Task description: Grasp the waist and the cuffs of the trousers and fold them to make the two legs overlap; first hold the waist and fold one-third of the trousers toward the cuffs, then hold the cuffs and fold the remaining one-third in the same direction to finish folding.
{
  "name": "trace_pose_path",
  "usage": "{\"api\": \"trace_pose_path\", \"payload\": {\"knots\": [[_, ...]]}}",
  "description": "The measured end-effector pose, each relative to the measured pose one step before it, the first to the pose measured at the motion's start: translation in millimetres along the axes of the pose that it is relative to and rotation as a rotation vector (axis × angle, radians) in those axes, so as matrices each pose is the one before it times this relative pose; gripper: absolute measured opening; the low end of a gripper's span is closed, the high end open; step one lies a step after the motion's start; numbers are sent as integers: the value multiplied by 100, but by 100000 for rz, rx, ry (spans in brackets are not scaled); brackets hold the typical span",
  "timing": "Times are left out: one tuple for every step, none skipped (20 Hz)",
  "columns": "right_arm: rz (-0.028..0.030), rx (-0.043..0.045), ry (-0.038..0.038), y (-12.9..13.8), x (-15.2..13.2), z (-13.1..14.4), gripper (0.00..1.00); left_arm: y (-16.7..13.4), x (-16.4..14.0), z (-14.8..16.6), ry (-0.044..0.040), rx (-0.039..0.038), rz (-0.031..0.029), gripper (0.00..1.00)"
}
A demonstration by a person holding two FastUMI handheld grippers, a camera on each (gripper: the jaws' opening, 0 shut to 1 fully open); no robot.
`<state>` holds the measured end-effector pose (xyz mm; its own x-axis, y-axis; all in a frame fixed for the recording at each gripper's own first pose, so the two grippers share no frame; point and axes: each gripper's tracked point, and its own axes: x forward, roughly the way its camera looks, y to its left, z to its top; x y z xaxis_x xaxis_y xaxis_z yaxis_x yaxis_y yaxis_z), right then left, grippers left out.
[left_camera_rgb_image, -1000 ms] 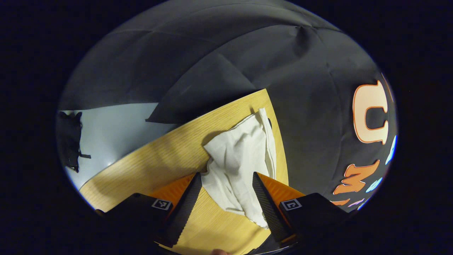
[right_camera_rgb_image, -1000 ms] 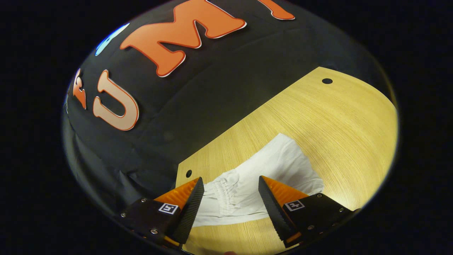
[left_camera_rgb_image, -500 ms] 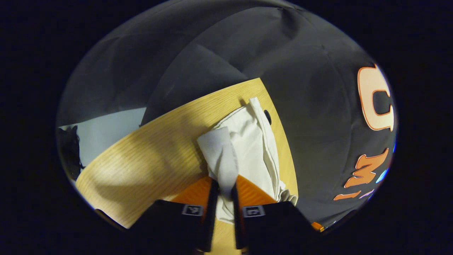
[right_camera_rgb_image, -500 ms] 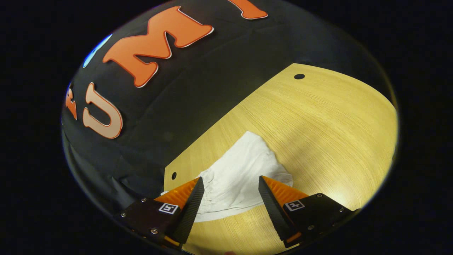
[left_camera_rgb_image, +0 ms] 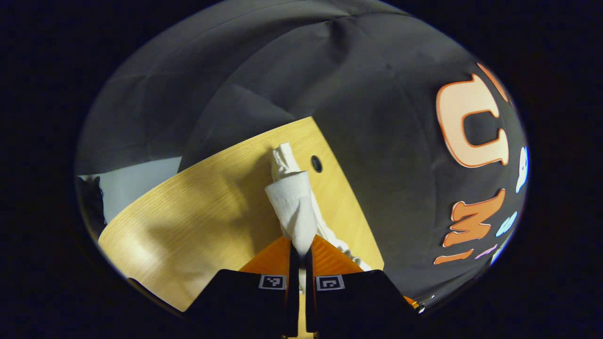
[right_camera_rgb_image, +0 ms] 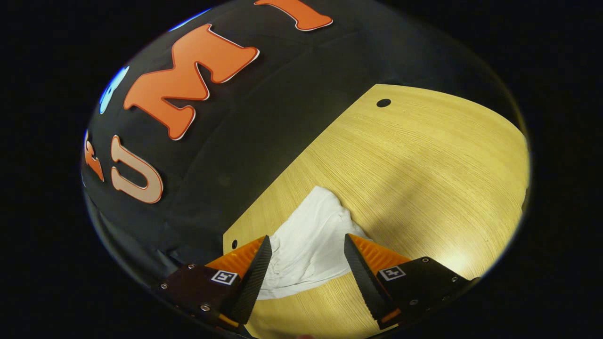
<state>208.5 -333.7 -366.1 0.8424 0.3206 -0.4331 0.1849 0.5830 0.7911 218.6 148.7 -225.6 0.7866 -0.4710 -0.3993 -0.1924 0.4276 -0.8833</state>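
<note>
Barely started by the look of it: left gripper [left_camera_rgb_image: 298, 252] jaws clenched on a bunched bit of the white trousers [left_camera_rgb_image: 294, 207] over the table [left_camera_rgb_image: 198, 212], right gripper [right_camera_rgb_image: 307, 256] jaws released, straddling cloth, every fold left.

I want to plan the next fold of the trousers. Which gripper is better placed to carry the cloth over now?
The left gripper. It is shut on the white trousers. The right gripper is open, with cloth between its fingers but not gripped; it must likely close first.
</note>
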Motion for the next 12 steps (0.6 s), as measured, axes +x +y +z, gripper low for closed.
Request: {"api": "trace_pose_path", "payload": {"knots": [[910, 222, -233, 32, -84, 431, 93, -2190, -646, 149, -1208, 550, -2675, 10], [1175, -78, -323, -131, -129, 649, 93, -1783, -352, -10, -933, 1328, -2178, 10], [513, -234, -442, -124, -262, 367, 93, -1663, -346, -132, -596, 1816, -1707, 9], [506, -398, -365, -272, -252, 588, 93, -1362, -428, -61, -359, 2703, -1647, 10], [-542, -1213, -336, -492, -265, 590, 93, -1336, -105, -189, -441, 3574, -532, 10], [-671, -1754, -895, -574, -235, 606, 93, -1361, 152, -407, 252, 3491, -947, 10], [-563, -1348, -776, -422, -313, 648, 93, -1472, 100, -430, 120, 2784, -935, 10], [-47, -894, -572, -378, -268, 688, 93, -1500, 65, -290, 273, 2453, -1566, 10], [29, -770, -658, -299, -256, 536, 93, -1415, 183, -288, 256, 2523, -1172, 10], [-249, -678, -748, -497, -340, 544, 93, -1302, 376, -498, 189, 2723, -901, 10], [-85, -682, -466, -508, -272, 329, 93, -1092, 351, -293, 319, 2577, -847, 10], [-653, -372, -229, -622, -304, 361, 93, -1485, 412, -321, 279, 1800, -1120, 10]]}}
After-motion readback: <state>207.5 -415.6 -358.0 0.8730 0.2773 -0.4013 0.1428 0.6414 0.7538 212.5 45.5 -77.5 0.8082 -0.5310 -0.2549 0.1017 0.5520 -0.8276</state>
